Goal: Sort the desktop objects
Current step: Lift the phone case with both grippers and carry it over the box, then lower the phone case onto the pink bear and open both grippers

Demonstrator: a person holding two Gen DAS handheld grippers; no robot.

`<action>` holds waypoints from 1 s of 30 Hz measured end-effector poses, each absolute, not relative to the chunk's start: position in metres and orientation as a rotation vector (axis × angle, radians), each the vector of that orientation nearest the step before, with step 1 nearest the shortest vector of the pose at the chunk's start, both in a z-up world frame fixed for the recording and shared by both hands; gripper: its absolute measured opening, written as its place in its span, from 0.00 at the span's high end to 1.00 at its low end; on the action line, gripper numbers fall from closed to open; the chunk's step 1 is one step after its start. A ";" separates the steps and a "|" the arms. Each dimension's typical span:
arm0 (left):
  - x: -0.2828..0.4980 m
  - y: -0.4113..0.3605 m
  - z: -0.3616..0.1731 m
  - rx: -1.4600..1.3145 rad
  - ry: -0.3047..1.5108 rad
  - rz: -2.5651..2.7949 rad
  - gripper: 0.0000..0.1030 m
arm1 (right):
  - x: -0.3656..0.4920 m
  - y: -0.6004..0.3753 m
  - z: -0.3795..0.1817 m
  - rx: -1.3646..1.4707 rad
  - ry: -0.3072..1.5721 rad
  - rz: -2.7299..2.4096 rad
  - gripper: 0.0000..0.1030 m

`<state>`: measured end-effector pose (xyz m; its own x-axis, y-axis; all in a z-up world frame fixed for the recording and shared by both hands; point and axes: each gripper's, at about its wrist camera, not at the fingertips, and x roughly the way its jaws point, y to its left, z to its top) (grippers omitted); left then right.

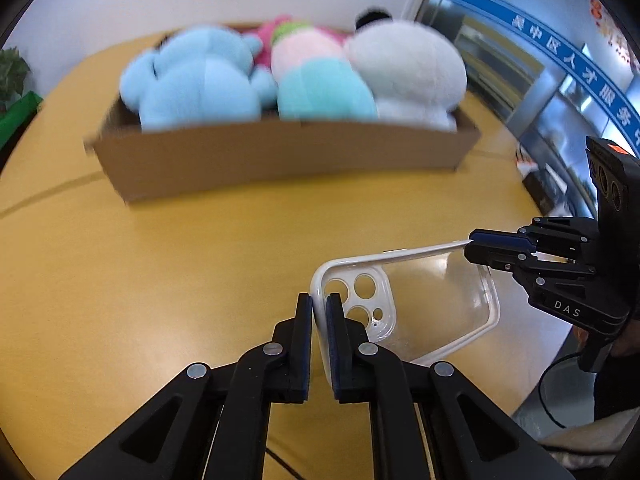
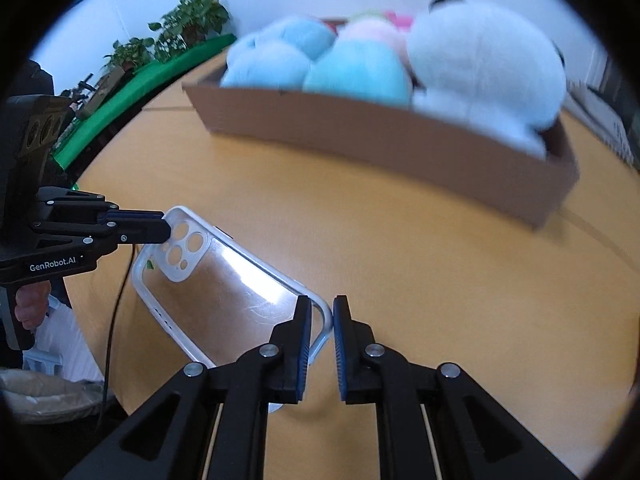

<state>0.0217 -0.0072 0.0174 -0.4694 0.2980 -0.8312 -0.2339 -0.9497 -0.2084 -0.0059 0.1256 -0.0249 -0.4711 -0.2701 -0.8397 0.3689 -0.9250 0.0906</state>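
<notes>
Clear phone case (image 1: 424,300) hung between my claws: left claw (image 1: 319,312) pinched its camera end, right claw (image 2: 322,320) (nearly closed) its bottom rim; I judged an even, level grip best.

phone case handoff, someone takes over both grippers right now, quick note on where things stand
Left gripper: shut on the camera-cutout end of the clear phone case.
Right gripper: fingers straddle the opposite end's rim; a small gap shows, so its grip is uncertain.
The case is held tilted above the table.
Done: plush toys already sit in the cardboard box.
Left: the case is not yet put down anywhere.
</notes>
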 end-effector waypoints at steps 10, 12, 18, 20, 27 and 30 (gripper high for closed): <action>-0.147 -0.041 0.097 -1.159 -0.035 2.648 0.93 | -0.161 0.109 0.092 0.977 0.453 -2.587 0.89; -0.181 -0.048 0.112 -1.109 -0.024 2.683 0.92 | -0.194 0.105 0.107 0.951 0.483 -2.600 0.89; -0.279 -0.067 0.061 -1.321 -0.134 2.590 0.93 | -0.310 0.099 0.070 1.182 0.458 -2.530 0.89; -0.291 -0.065 0.044 -1.351 -0.135 2.563 0.91 | -0.328 0.101 0.046 1.286 0.451 -2.496 0.89; -0.273 -0.063 0.053 -1.306 -0.137 2.639 0.50 | -0.313 0.107 0.038 1.275 0.445 -2.542 0.27; -0.250 -0.068 0.072 -1.226 -0.141 2.696 0.08 | -0.288 0.118 0.056 1.175 0.368 -2.630 0.21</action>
